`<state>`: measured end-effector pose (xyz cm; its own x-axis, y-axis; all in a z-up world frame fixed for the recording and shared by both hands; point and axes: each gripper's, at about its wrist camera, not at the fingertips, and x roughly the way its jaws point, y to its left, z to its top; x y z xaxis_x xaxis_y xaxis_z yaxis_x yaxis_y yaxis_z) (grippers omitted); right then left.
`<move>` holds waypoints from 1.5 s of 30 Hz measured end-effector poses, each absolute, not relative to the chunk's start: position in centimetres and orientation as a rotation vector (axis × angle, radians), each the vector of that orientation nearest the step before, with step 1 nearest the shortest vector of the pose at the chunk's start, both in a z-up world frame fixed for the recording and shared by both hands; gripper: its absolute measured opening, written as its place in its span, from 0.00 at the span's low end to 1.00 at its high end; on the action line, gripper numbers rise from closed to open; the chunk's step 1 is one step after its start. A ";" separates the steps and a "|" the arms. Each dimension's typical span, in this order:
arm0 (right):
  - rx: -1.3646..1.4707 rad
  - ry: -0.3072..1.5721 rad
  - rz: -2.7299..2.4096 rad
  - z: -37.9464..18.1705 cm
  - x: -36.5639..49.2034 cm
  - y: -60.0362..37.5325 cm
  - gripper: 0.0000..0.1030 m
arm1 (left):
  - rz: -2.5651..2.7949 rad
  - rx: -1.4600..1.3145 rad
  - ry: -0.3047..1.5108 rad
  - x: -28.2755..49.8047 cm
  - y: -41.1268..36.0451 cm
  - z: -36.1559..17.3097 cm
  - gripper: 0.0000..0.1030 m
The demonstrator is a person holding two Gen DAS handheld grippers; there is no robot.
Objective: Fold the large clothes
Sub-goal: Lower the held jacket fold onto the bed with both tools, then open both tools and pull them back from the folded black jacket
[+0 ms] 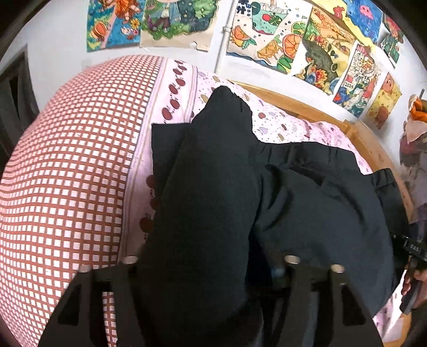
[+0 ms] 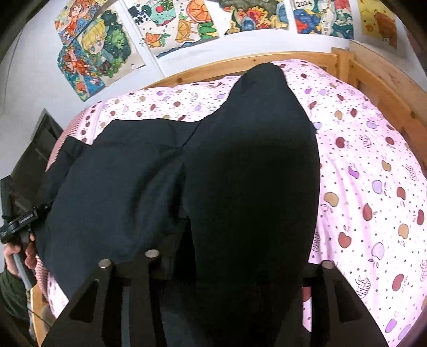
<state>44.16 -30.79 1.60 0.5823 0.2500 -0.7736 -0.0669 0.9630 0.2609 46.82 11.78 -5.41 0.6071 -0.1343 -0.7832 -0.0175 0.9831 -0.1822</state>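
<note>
Trousers (image 1: 213, 202), black and full-length, lie spread on a bed with both grippers over their near end.

They rest on a pink apple-print sheet (image 2: 373, 160), beside a red-checked cover (image 1: 80, 160) and inside a wooden bed frame (image 2: 373, 72); one leg is doubled over the other, and the gathered waistband (image 1: 307, 154) sits to one side. The cloth looks soft, limp and light, likely to sag and slide on itself, so the thicker waistband or a hem corner should give the firmest hold. A fold of dark fabric lies between the spread fingers of the left gripper (image 1: 210, 263) and of the right gripper (image 2: 240, 260). Both sets of jaws look released, though the black cloth hides the pads, so contact is uncertain. Children's drawings (image 2: 173, 24) cover the wall behind.
</note>
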 end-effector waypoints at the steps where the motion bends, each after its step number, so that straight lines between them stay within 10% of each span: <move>1: 0.205 0.921 0.175 1.7 43.9 -30.7 0.56 | -0.064 -0.182 0.908 46.7 11.8 -5.4 0.69; 9: 0.114 0.812 0.071 3.3 42.2 -29.9 0.83 | -0.006 -0.136 0.821 45.0 11.8 -4.2 0.88; 45: 0.018 0.369 -0.011 11.1 30.5 -28.0 0.93 | -0.007 0.036 0.506 33.9 7.7 2.8 1.00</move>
